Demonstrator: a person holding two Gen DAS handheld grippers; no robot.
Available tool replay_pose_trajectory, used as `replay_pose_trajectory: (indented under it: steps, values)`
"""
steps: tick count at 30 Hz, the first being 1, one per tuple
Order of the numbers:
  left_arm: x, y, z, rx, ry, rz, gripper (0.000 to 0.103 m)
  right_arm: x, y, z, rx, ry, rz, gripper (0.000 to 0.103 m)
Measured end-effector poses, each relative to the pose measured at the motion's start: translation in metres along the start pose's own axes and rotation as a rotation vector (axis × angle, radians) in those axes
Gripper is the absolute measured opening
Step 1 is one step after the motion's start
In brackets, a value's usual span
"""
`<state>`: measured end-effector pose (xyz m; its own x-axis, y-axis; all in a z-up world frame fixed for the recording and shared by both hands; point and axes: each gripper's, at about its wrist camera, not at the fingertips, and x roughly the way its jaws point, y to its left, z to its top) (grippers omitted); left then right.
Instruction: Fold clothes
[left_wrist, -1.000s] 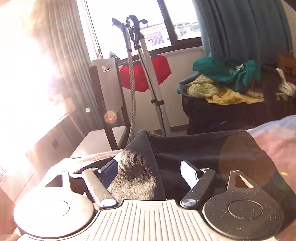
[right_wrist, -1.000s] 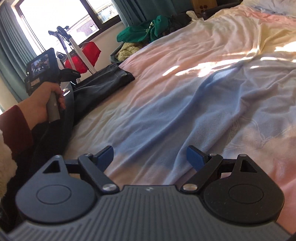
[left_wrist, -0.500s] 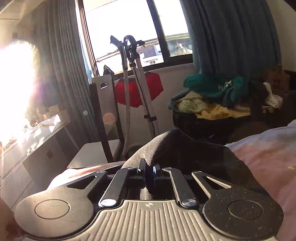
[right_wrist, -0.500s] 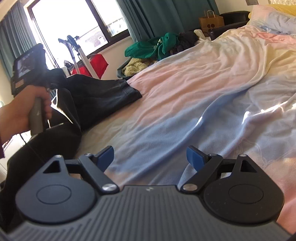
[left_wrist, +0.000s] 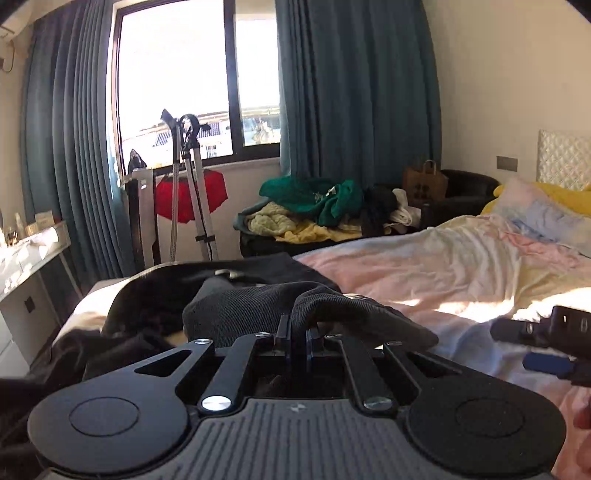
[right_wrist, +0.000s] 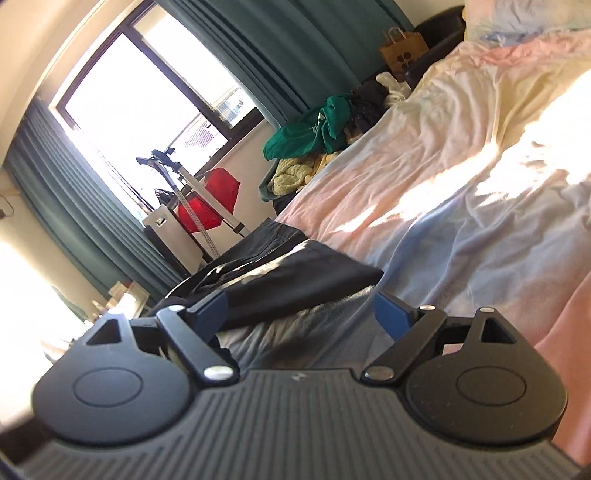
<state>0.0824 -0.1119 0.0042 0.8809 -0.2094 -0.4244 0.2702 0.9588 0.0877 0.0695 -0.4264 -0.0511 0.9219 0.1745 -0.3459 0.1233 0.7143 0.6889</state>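
Left claw (left_wrist: 298, 338) clamps a fold of the black trousers (left_wrist: 236, 310); right claw (right_wrist: 301, 314) stands wide and holds nothing.

The trousers lie on the near left part of the bed (left_wrist: 443, 266), and one raised fold of the cloth is pinched between the closed left jaws. In the right wrist view the trousers (right_wrist: 295, 273) spread flat on the sheet just ahead of the open blue fingers (right_wrist: 389, 314), apart from them. The right claw (left_wrist: 543, 362) also shows at the right edge of the left view, above the sunlit sheet. A pile of clothes (left_wrist: 314, 206) sits beyond the bed under the window (left_wrist: 177, 85).
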Motion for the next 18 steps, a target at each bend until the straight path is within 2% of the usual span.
replay_pose_trajectory:
  steps: [2, 6, 8, 13, 16, 18]
  values:
    - [-0.007, 0.013, -0.032, -0.058, 0.042, 0.014, 0.007, -0.001, -0.006, 0.0, 0.065, 0.028, 0.03, 0.089]
    - [-0.006, 0.04, -0.068, -0.163, 0.087, 0.03, 0.008, 0.004, -0.014, -0.004, 0.165, 0.096, 0.061, 0.089]
    - [-0.006, 0.047, -0.072, -0.172, 0.078, 0.024, 0.008, 0.008, -0.017, -0.008, 0.19, 0.127, 0.07, 0.089]
    - [-0.006, 0.065, -0.067, -0.274, 0.052, -0.012, 0.008, 0.031, -0.023, -0.025, 0.329, 0.233, 0.189, 0.089]
    - [-0.001, 0.077, -0.066, -0.341, 0.053, -0.017, 0.008, 0.056, -0.021, -0.031, 0.37, 0.28, 0.215, 0.089]
    - [-0.001, 0.086, -0.066, -0.384, 0.053, -0.014, 0.008, 0.078, -0.021, -0.036, 0.401, 0.318, 0.223, 0.082]
